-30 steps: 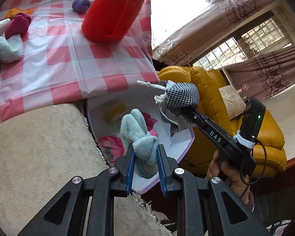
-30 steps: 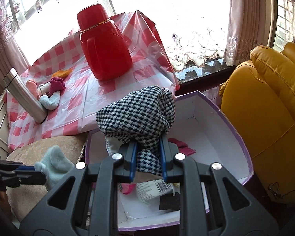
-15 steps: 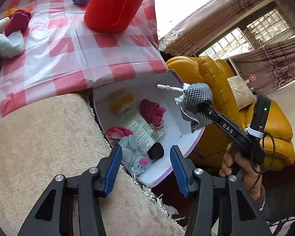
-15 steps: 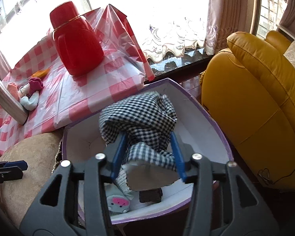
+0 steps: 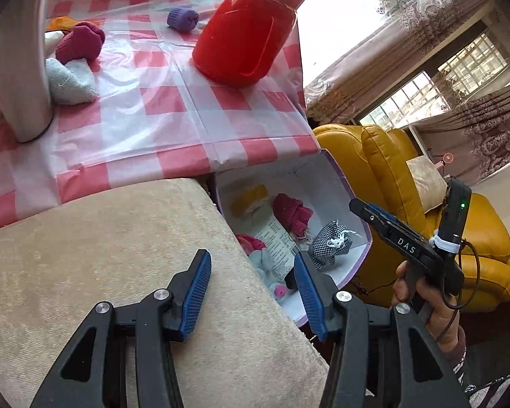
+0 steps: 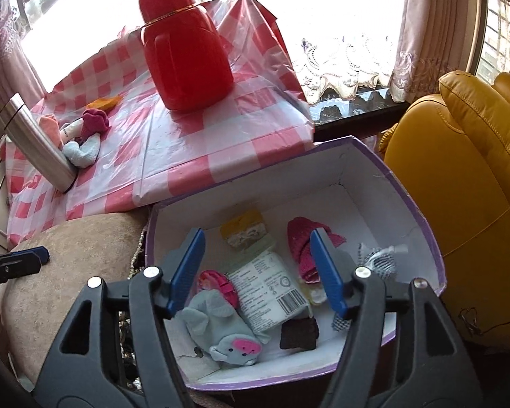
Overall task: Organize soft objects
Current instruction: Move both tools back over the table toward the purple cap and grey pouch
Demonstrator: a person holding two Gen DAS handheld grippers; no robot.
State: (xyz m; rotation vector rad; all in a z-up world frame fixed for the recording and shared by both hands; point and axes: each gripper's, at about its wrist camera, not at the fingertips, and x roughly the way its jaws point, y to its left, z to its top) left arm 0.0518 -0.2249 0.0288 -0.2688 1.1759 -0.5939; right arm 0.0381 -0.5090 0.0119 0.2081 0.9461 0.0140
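The white box [image 6: 367, 183] holds socks and the checked pouch [image 5: 329, 243]; both hand-held grippers gape empty.

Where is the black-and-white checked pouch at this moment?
The checked pouch lies inside the purple-rimmed box, at its right side in both views, beside the magenta sock and near the yellow armchair.

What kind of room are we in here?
Likely a home living room: a yellow leather sofa, patterned curtains at the windows, and a table with a red-checked cloth holding a red thermos jug.
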